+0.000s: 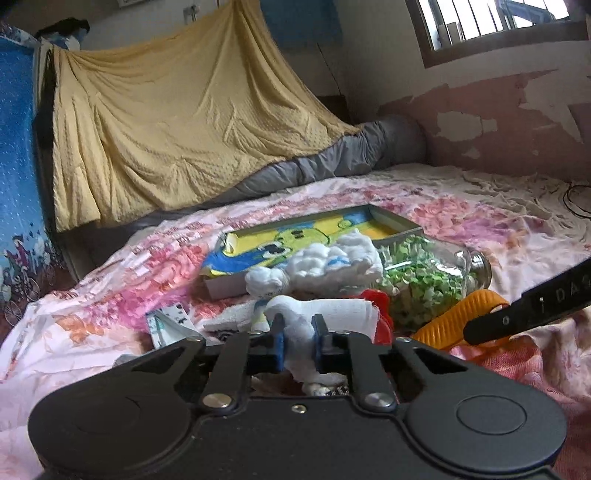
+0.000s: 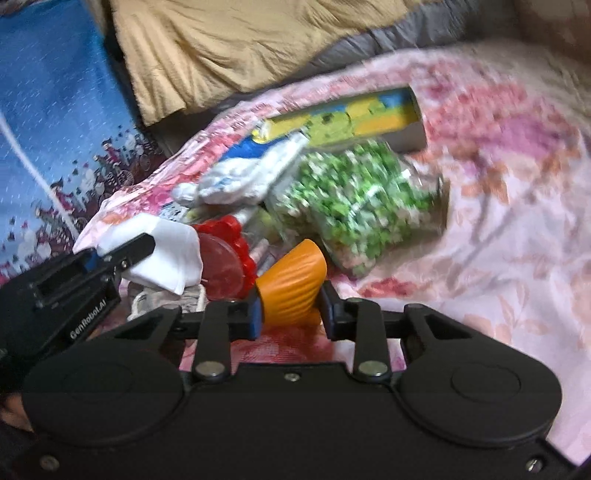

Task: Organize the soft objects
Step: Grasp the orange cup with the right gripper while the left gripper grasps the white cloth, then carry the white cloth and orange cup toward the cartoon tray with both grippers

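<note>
A floral bedsheet (image 1: 480, 229) covers the bed; yellow blanket (image 1: 177, 140) hangs behind, under a barred window (image 1: 495, 26). "GenRobot.AI" marks the left gripper (image 1: 298, 334), clenched on a white cloth (image 1: 332, 310) mid-bed. The right gripper (image 2: 291, 314) clamps an orange piece (image 2: 291, 284).

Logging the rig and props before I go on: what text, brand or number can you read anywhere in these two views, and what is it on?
"GenRobot.AI": white print on the side of the left gripper, right wrist view.
"DA": partial white letters on the black finger of the right gripper, left wrist view; the rest runs out of frame.
Dark marks on the small white card on the bedspread: too small to read.
Yellow and blue box: cartoon artwork, no readable words.
</note>
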The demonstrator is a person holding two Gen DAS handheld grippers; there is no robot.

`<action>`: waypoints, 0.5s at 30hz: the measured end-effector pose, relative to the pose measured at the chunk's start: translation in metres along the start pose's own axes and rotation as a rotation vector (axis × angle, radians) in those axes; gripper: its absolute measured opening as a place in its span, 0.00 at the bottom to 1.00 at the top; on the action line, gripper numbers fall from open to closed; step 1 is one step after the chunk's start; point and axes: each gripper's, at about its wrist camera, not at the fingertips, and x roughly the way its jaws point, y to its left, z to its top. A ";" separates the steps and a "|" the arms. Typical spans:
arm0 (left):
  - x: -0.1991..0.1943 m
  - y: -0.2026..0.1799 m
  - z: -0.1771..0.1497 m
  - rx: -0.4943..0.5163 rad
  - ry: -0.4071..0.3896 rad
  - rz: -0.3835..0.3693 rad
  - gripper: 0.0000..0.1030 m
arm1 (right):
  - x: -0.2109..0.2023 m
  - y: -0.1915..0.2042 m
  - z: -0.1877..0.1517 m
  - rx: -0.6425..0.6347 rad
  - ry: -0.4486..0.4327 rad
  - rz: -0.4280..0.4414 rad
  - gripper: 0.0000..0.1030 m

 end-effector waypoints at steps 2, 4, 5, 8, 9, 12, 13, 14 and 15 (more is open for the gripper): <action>-0.005 -0.001 0.001 0.002 -0.018 0.009 0.10 | -0.006 0.008 -0.001 -0.055 -0.028 -0.003 0.21; -0.012 -0.003 0.003 0.011 -0.036 0.009 0.10 | -0.012 0.017 -0.001 -0.116 -0.060 -0.013 0.21; -0.016 -0.004 0.004 0.025 -0.045 0.009 0.10 | -0.016 0.022 -0.001 -0.144 -0.078 -0.015 0.21; -0.028 -0.010 0.008 0.059 -0.079 0.012 0.10 | -0.027 0.032 0.002 -0.210 -0.129 -0.014 0.21; -0.032 -0.012 0.009 0.067 -0.090 0.012 0.10 | -0.031 0.034 0.004 -0.234 -0.151 -0.015 0.21; -0.038 -0.018 0.015 0.086 -0.117 0.018 0.09 | -0.039 0.039 0.012 -0.285 -0.203 -0.022 0.21; -0.040 -0.020 0.018 0.093 -0.126 0.017 0.09 | -0.040 0.039 0.017 -0.288 -0.215 -0.022 0.21; -0.040 -0.023 0.021 0.101 -0.134 0.018 0.09 | -0.040 0.038 0.023 -0.285 -0.225 -0.020 0.21; -0.040 -0.024 0.024 0.106 -0.141 0.020 0.09 | -0.042 0.036 0.029 -0.286 -0.235 -0.017 0.21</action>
